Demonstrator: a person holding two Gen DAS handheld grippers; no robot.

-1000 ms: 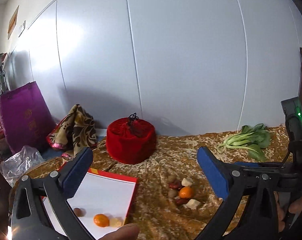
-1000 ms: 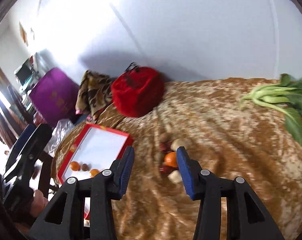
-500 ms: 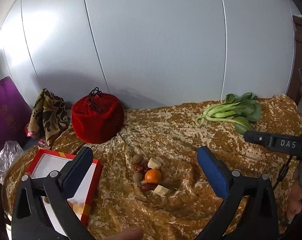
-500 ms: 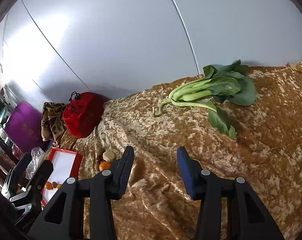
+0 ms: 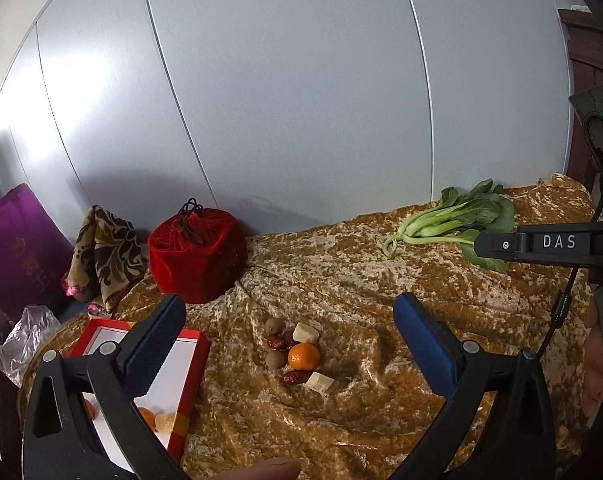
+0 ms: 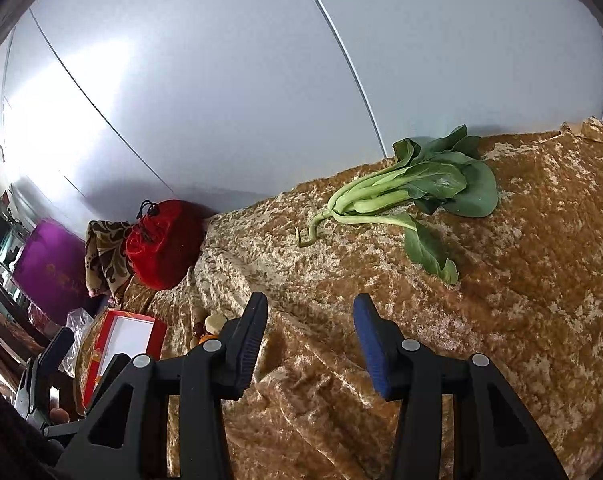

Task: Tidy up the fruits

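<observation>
A small pile lies on the gold cloth: an orange mandarin (image 5: 303, 356), red dates (image 5: 277, 343), brown walnuts (image 5: 274, 326) and pale chunks (image 5: 320, 383). A red-rimmed white box (image 5: 189, 364) at the left holds small orange fruits (image 5: 147, 417). My left gripper (image 5: 289, 344) is open and empty, held above and in front of the pile. My right gripper (image 6: 309, 328) is open and empty over bare cloth, facing the bok choy (image 6: 413, 196). The box (image 6: 127, 334) and part of the pile (image 6: 211, 326) show at its left.
A red drawstring pouch (image 5: 197, 254) and a patterned cloth (image 5: 105, 256) stand by the grey wall. A purple bag (image 5: 17, 248) and a plastic bag (image 5: 29, 332) sit at far left. Bok choy (image 5: 457, 220) lies at back right. The right gripper's body (image 5: 541, 244) crosses the right edge.
Both views swung right over the second. The left gripper now faces the pile rather than the box. The right gripper turned from the pile towards the bok choy. Both stayed open.
</observation>
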